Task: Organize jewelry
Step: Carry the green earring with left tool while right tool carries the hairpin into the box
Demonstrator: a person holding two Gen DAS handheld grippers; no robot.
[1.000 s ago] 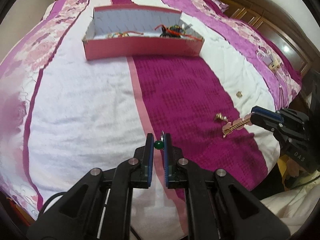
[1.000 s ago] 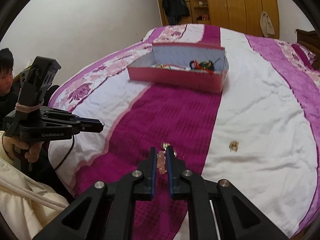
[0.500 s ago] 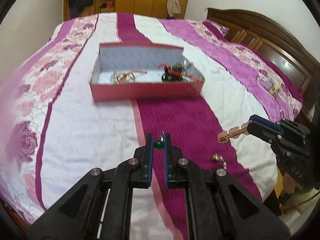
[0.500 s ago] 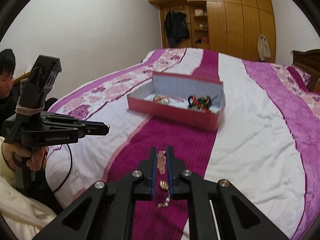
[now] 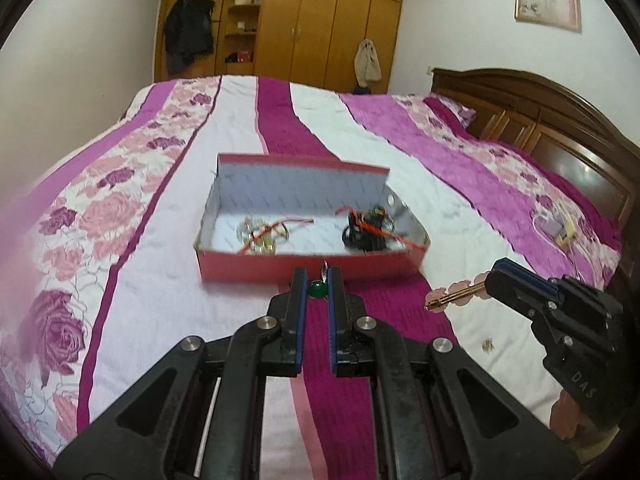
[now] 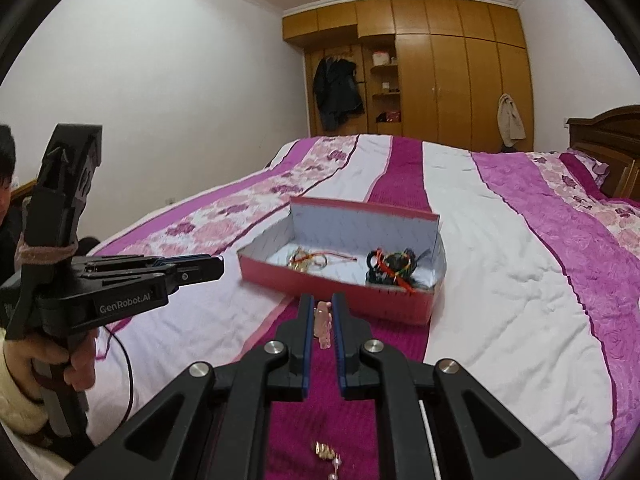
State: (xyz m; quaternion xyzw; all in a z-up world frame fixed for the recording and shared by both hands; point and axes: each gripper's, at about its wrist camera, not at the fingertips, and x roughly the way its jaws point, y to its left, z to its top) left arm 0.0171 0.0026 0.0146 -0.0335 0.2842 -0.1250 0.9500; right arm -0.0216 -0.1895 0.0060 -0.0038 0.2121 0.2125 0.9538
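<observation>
On the striped magenta-and-white bedspread [image 5: 140, 300], the long, shallow pink cardboard box [image 5: 304, 270] lies crosswise, just beyond both grippers. The left gripper [image 5: 318, 280] pinches a green-beaded earring [image 5: 318, 290]; the right gripper [image 6: 322, 312] clamps a pale pink hairclip [image 6: 323, 326].

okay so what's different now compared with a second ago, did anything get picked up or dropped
Both grippers rose off the bed and tipped up toward the pink box. The left gripper kept its green-bead piece, the right gripper its pink piece. Nothing was dropped. The box and its contents stayed put.
</observation>
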